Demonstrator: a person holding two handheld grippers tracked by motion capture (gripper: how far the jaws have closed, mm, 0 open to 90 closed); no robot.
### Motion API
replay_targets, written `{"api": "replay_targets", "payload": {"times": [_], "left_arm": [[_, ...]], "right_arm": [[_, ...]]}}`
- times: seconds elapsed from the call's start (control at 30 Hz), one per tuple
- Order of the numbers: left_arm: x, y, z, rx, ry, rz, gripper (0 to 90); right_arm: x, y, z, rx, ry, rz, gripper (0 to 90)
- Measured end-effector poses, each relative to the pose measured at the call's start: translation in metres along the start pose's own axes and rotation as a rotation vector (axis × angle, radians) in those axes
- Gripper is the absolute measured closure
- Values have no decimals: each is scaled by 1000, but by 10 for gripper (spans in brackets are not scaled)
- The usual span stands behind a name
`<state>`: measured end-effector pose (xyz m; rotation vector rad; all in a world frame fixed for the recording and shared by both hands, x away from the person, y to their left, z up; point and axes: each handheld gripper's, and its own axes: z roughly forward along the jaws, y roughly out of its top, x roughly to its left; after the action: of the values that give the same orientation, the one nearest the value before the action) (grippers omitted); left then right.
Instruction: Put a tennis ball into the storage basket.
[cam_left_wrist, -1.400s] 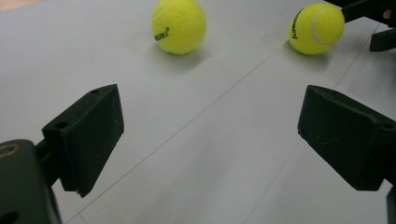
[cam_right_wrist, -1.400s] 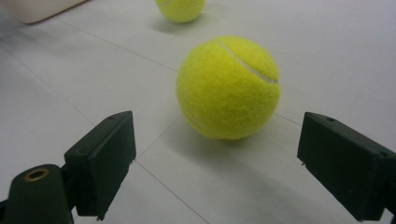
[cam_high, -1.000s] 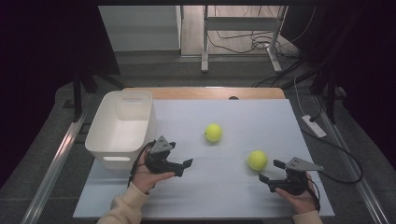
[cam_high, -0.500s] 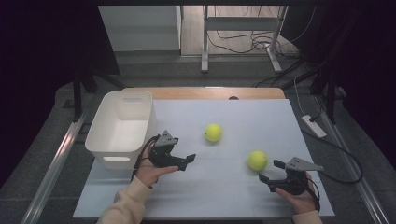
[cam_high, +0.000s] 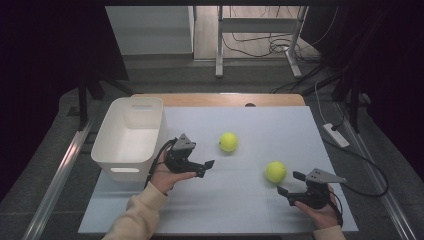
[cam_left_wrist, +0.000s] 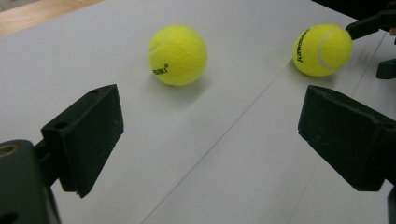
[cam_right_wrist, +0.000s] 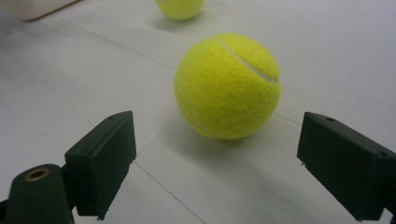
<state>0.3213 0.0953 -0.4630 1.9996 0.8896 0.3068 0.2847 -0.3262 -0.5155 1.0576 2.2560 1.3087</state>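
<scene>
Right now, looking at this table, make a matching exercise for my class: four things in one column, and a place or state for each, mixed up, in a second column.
Column one:
1. white tub
2. far ball
3. near ball
4. left gripper

Column two:
A. just ahead of the right gripper's open jaws
B. at the table's left edge, nothing inside
C. open, beside the tub, aimed toward the balls
D. near the table's middle, farther from the person

Pairs: 1-B, 2-D, 3-A, 4-C
</scene>
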Motion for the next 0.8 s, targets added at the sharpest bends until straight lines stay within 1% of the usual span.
{"api": "replay_targets", "payload": {"times": [0.13,0.4,0.8], "left_arm": [[0,5,2,3,0,6,77],[3,11,9,16,-5,-5,77],[9,23,17,31,3,-2,79]], "right_arm": [[0,0,0,-1,0,0,119],[0,-1,0,-1,0,3,118],[0,0,1,6,-4,2,119]]}}
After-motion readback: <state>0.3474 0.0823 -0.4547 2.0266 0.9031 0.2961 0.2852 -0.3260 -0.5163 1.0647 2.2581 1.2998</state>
